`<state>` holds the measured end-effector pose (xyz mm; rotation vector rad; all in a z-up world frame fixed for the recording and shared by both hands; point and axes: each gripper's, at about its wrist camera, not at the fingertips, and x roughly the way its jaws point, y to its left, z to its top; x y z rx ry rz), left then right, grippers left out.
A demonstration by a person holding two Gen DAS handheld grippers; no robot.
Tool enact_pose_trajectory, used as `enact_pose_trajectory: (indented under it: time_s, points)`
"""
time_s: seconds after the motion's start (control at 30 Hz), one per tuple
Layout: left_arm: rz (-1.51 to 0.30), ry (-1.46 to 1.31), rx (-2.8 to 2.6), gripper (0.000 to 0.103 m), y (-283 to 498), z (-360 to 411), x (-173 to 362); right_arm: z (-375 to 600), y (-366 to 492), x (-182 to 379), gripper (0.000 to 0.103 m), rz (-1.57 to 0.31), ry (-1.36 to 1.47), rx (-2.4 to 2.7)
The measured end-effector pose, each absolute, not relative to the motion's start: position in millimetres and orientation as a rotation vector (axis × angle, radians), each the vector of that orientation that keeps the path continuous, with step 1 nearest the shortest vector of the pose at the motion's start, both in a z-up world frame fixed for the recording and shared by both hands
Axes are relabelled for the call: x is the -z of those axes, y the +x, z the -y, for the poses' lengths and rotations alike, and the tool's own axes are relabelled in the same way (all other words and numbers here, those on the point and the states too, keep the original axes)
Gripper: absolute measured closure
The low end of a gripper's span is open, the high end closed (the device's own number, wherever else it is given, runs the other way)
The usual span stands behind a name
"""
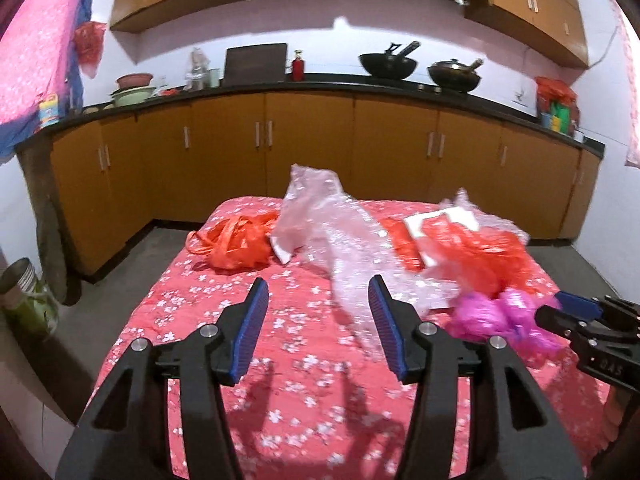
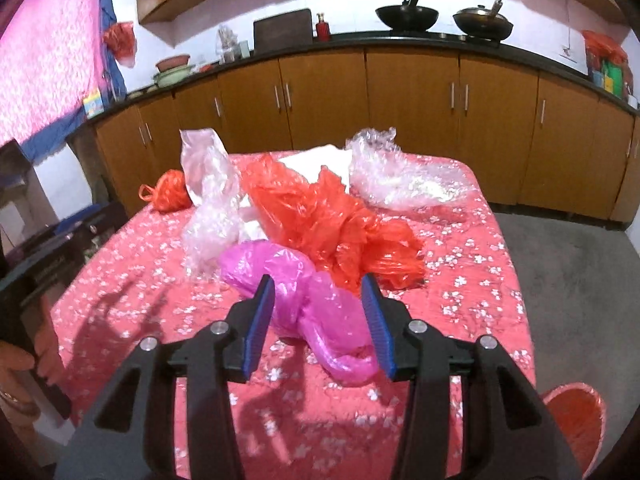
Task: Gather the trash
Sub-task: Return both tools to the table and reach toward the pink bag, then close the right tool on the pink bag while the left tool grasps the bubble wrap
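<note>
We are at the first pick: our right gripper (image 2: 318,304), wide open, straddles the pink bag (image 2: 296,300) and must close, while our left gripper (image 1: 318,308) hangs open and empty.

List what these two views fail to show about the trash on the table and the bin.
- Red bin: right wrist view, cut off by the frame edge and the gripper body; its contents are hidden.
- White flat piece: right wrist view, mostly covered by the red bag; what it is stays unclear.
- Pink bag: left wrist view, blurred.
- Right gripper: left wrist view, jaws partly cut off.
</note>
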<state>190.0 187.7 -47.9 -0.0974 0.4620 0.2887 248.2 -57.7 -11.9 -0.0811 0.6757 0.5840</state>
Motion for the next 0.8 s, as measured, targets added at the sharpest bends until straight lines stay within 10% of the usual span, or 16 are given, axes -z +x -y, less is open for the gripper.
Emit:
enact_pose_trajectory:
  time_s: [0.2,0.33,0.8]
  points:
    - [-0.462,-0.111,-0.300,0.043,196,-195,55,52,254,19,0.065,-0.696,-0.119,-0.572]
    - [-0.491,-0.098,-0.267,0.037,203,-190,55,51,255,20,0.094,-0.719,-0.143,-0.589]
    - [-0.609,-0.098,-0.140,0.028,236,-174,65,52,254,20,0.097,-0.702,-0.139,-0.588]
